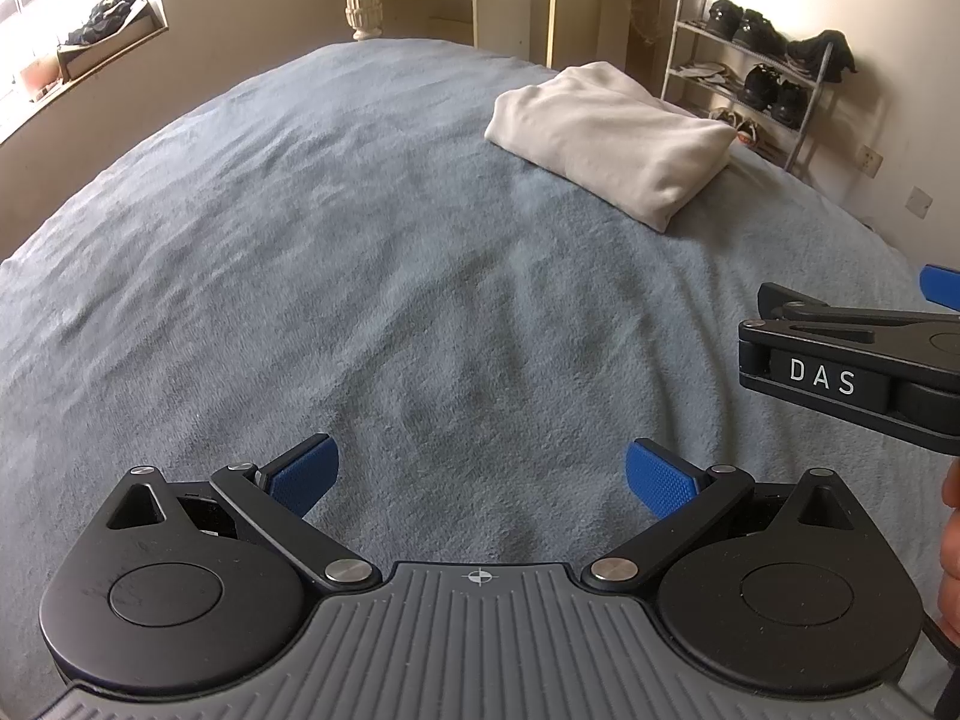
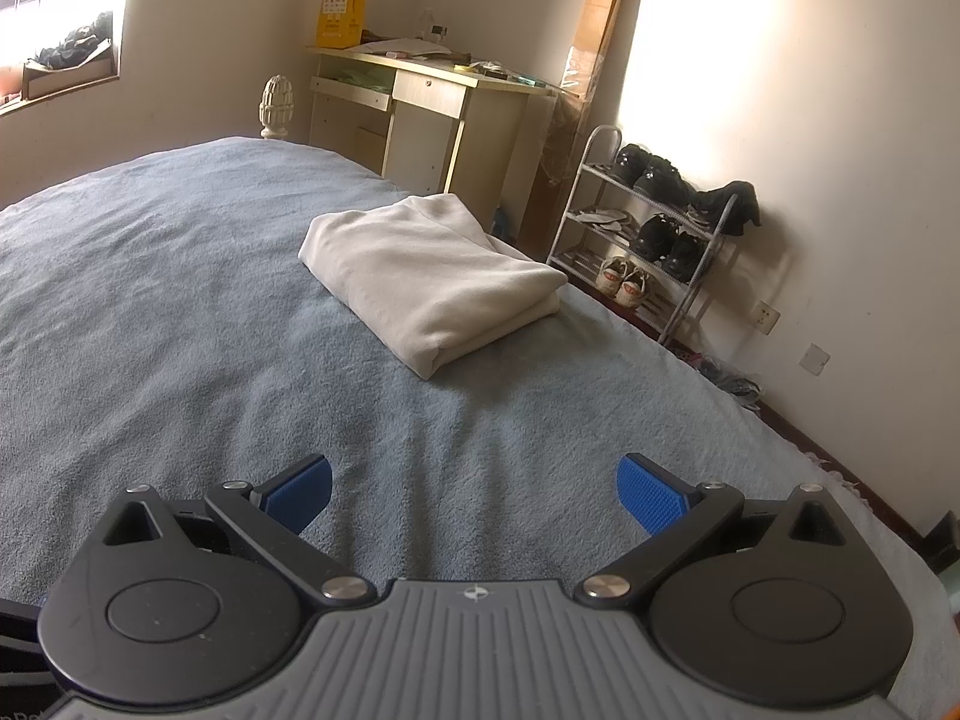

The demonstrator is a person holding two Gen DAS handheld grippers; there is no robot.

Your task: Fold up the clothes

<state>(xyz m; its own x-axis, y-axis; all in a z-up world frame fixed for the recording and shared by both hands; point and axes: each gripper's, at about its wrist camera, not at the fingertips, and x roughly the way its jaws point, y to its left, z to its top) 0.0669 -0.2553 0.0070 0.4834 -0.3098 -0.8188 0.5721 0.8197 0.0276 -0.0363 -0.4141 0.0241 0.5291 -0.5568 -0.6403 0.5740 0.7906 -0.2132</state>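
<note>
A cream garment lies folded into a thick rectangle on the blue-grey bed cover, toward the far right side of the bed. The right wrist view shows the same folded garment ahead of the fingers, well out of reach. My left gripper hovers over bare cover, open, with nothing between its blue pads. My right gripper is open too and holds nothing. In the left wrist view its black body shows at the right edge, with part of a hand behind it.
A wooden desk stands past the bed's far end, with a yellow box on it. A metal shoe rack with several shoes stands by the right wall. A window sill with dark items is at far left.
</note>
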